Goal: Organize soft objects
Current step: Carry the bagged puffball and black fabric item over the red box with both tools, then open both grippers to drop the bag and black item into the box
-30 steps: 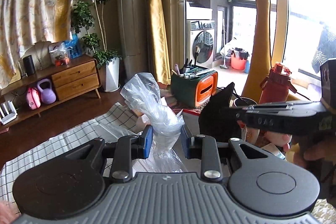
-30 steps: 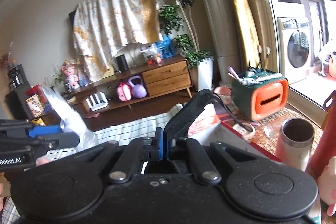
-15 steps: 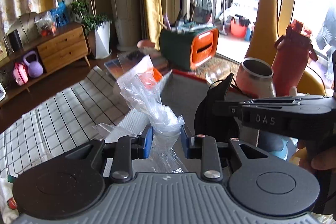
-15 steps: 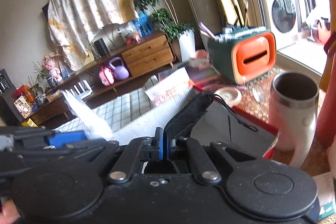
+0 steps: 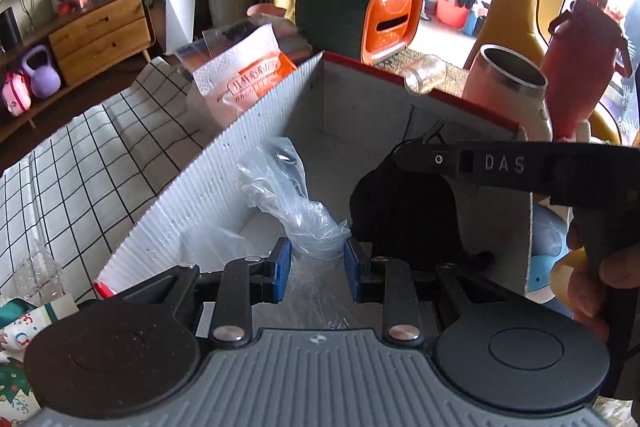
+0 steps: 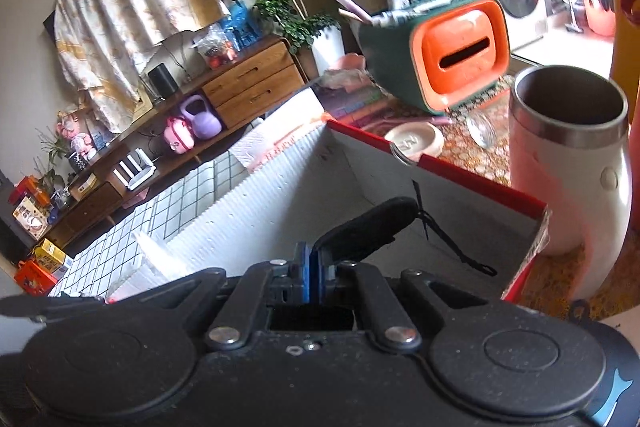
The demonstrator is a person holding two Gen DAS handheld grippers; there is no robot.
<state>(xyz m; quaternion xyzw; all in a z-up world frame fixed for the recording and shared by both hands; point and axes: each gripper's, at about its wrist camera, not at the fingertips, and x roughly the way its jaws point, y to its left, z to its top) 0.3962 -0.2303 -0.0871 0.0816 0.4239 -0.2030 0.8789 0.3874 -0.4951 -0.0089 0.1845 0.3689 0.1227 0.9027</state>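
The clear plastic bag (image 5: pixel 292 203) was pinched in the left tongs (image 5: pixel 316 269) and the black mask (image 6: pixel 366 227) in the nearly pressed-together right tongs (image 6: pixel 314 277), both held inside the box (image 5: pixel 208 187), seemingly for dropping there.

A clear plastic bag (image 5: pixel 294 199) sits between blue fingers (image 5: pixel 281 269). At centre right a black mask (image 5: pixel 404 211) hangs in a white ribbed box (image 5: pixel 224 163) with a red rim. A white cloth (image 5: pixel 80 155) with black checks fills the left; a green-and-orange organizer (image 5: pixel 360 15) stands top centre.
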